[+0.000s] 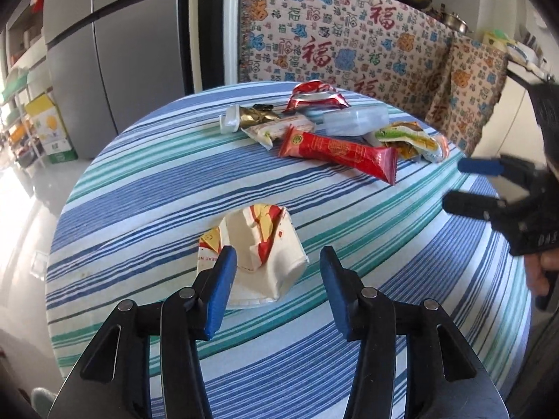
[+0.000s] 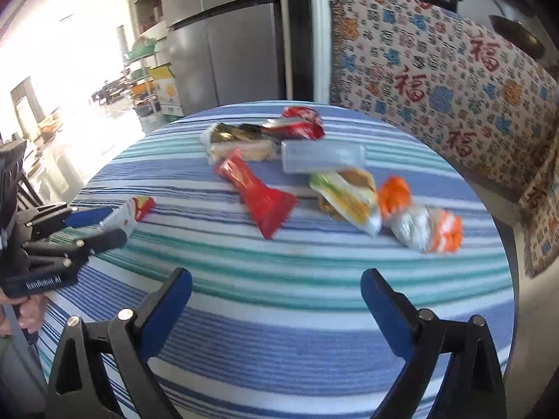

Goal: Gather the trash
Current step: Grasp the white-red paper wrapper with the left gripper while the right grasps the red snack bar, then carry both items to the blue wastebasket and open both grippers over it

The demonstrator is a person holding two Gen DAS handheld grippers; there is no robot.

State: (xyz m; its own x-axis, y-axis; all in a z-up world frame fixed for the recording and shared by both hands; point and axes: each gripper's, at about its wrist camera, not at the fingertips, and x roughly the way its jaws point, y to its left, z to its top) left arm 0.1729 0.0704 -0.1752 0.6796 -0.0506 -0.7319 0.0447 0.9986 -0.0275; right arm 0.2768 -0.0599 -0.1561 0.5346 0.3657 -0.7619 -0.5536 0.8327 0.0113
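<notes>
A crushed white paper cup (image 1: 260,251) with red and yellow print lies on the striped tablecloth (image 1: 146,188). My left gripper (image 1: 279,262) is open with its fingers on either side of the cup's near end; it also shows in the right wrist view (image 2: 101,225), with the cup (image 2: 131,211) between its tips. My right gripper (image 2: 276,286) is open and empty above the cloth, and shows at the right edge of the left wrist view (image 1: 464,185). A long red wrapper (image 1: 339,152) (image 2: 258,193), a green and yellow wrapper (image 2: 346,197) and an orange and white wrapper (image 2: 424,225) lie further back.
A clear plastic box (image 1: 356,120) (image 2: 323,155), a gold wrapper (image 1: 258,115) and a red foil wrapper (image 1: 314,96) lie at the far side of the table. A patterned cloth (image 1: 349,42) covers furniture behind. A grey fridge (image 1: 115,52) stands at the back left.
</notes>
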